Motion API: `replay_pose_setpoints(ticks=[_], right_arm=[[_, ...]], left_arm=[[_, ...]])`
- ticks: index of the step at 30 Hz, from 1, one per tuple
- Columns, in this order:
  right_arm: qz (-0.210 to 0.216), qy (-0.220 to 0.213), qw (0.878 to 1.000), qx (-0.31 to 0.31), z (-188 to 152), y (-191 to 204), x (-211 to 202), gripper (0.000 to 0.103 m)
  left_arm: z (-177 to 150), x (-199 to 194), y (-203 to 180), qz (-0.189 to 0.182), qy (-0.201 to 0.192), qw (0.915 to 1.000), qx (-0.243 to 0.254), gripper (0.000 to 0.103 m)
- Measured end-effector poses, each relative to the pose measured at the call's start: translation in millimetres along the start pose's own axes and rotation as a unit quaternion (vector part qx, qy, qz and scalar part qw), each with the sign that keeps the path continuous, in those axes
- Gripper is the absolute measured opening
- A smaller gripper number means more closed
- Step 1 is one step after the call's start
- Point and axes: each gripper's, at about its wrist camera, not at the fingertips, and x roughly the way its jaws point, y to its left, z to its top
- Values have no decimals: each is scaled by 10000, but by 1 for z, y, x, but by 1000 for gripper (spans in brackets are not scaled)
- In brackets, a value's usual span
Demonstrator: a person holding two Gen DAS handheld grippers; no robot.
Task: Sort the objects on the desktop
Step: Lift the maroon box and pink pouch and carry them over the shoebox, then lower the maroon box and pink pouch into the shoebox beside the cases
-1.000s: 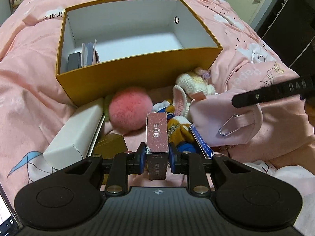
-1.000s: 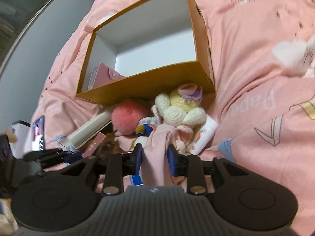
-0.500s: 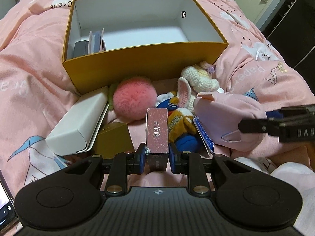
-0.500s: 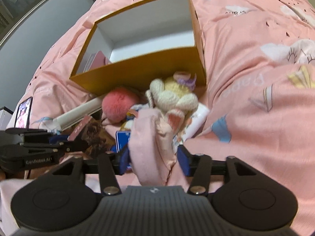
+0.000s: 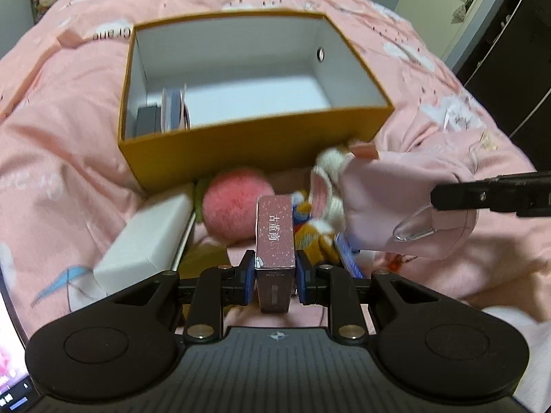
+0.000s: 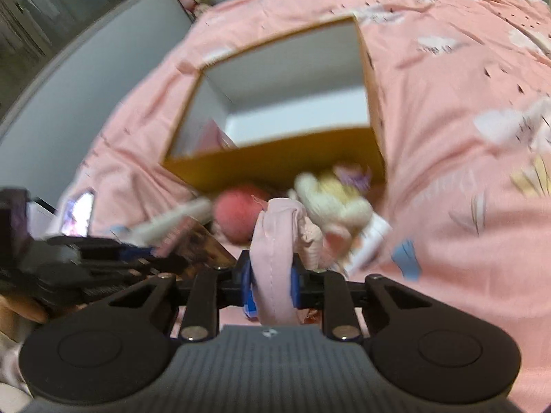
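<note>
Pouch point(image 6: 273, 258) squeezed between right fingers point(image 6: 295, 284), just closed.

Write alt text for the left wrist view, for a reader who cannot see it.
The left hand-held gripper is shut on a narrow pink box with white characters, over a pink bedspread. Beyond it lie a pink pompom, a white case and an open mustard box. On the right, the other hand-held gripper holds a pink fabric pouch.
</note>
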Motion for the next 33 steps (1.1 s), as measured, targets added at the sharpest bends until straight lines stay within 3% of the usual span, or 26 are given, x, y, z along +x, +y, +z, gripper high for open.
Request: replay_pose_setpoints(ticks=[10,20,24,33], right_arm=[[550,-324,9978,-171,55,19,-12,23],[817,-543,9949,-242,114,26,-9,23],[804,-401,9959,-102,139,19,8,23],[639,349,9964,438,171,-8,75,23]], left_arm=[[49,-36,4,-143,-960,9952,-133,26],[108,-45,15,60,-1744,9847,-26,26],[124,-32,23,147,-1772,9840,-42,26],[118,26,37,186,-1033,9937,-389,26]])
